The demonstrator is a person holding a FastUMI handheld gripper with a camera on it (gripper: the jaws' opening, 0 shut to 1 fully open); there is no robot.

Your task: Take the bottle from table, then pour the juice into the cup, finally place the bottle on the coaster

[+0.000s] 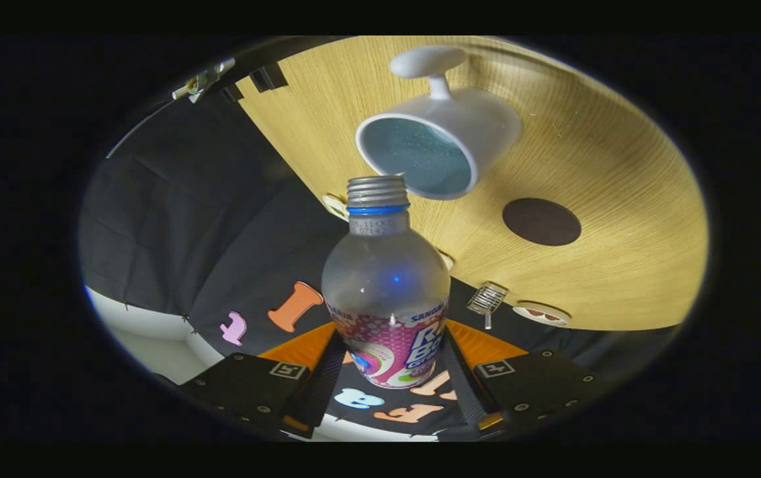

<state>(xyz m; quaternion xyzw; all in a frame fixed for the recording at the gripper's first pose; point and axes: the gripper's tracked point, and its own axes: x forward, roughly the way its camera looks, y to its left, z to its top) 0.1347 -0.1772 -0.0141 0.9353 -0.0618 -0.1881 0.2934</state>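
Jaws clamp the bottle (pixel 385 292); its mouth sits at the cup (pixel 438 143) rim. Tip slowly, coaster (pixel 541 222) beside the cup.

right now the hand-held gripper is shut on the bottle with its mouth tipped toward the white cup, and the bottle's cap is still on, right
Not quite: the gripper view shows bare threads on the bottle, so the cap is off. The hand-held gripper is shut on it, its mouth toward the white cup.
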